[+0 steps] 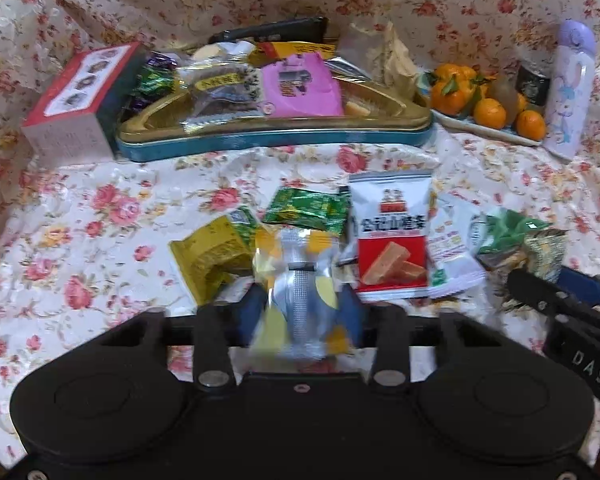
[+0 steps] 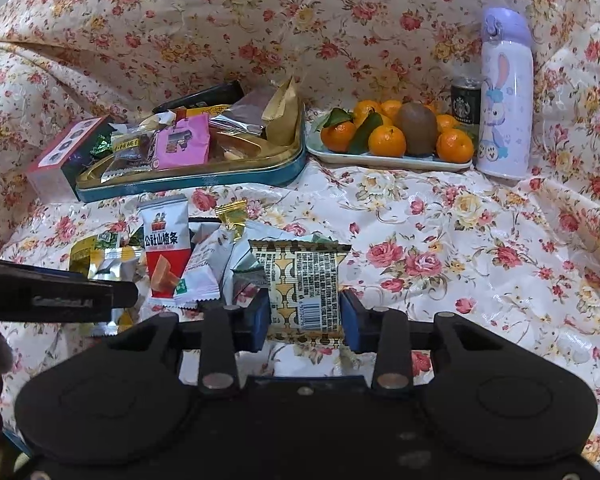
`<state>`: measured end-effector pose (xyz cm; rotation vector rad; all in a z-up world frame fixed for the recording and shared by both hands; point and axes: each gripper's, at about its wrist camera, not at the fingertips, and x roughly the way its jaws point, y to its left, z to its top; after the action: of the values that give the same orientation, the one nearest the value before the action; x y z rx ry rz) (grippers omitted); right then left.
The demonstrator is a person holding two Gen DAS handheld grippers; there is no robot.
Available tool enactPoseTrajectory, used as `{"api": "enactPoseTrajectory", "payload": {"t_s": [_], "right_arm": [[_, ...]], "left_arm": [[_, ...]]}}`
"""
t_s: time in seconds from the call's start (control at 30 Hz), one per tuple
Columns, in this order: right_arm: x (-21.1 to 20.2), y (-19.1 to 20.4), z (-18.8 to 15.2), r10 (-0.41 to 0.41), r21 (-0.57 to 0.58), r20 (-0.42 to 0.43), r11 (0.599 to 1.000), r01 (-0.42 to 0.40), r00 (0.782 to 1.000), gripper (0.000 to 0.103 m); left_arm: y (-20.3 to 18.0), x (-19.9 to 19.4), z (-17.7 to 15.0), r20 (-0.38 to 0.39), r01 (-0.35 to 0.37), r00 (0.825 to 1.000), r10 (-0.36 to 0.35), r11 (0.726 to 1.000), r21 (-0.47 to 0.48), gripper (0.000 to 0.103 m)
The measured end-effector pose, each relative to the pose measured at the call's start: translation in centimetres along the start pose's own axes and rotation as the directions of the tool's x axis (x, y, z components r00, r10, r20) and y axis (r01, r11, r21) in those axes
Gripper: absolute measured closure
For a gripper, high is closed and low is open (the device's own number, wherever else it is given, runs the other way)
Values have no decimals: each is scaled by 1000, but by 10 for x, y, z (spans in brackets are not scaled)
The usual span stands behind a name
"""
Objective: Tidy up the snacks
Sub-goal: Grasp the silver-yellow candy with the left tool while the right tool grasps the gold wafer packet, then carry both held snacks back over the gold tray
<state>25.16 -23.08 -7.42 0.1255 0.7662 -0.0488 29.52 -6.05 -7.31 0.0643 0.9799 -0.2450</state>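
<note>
My left gripper (image 1: 300, 314) is shut on a silver and yellow snack packet (image 1: 300, 276), blurred, its blue pads (image 1: 249, 314) pressing both sides. My right gripper (image 2: 305, 318) is shut on a gold-patterned packet (image 2: 300, 268) with a barcode, at the right end of the loose pile. Between them on the floral cloth lie a red and white hawthorn packet (image 1: 392, 236), a green packet (image 1: 306, 210), an olive-yellow packet (image 1: 210, 258) and white packets (image 2: 202, 268). Behind the pile, a blue-sided gold tin (image 1: 276, 138) holds a pink packet (image 1: 300, 88) and several other snacks.
A red and white box (image 1: 76, 108) stands left of the tin. At the back right, a plate (image 2: 388, 162) carries mandarins and a kiwi, with a dark can (image 2: 466, 104) and a lilac rabbit bottle (image 2: 504, 96) beside it. Floral cloth (image 2: 440, 240) rises behind.
</note>
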Motion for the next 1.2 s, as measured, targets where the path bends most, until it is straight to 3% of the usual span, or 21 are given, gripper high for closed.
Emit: {"api": "enactPoseTrajectory", "payload": {"t_s": [0.17, 0.47, 0.8, 1.2], "right_arm": [[-14, -1, -2, 1, 8, 11, 1000, -1, 1000, 66], [-67, 5, -19, 26, 18, 51, 999, -27, 998, 66], [-147, 26, -65, 75, 32, 102, 996, -78, 992, 66], [-221, 47, -122, 139, 24, 163, 989, -145, 977, 66]], "left_arm": [[-3, -14, -3, 18, -7, 1000, 7, 1000, 17, 62], [-2, -78, -25, 77, -17, 997, 17, 1000, -8, 62], [-6, -154, -85, 138, -63, 988, 63, 998, 0, 62], [-22, -211, -155, 190, -76, 979, 77, 997, -9, 62]]}}
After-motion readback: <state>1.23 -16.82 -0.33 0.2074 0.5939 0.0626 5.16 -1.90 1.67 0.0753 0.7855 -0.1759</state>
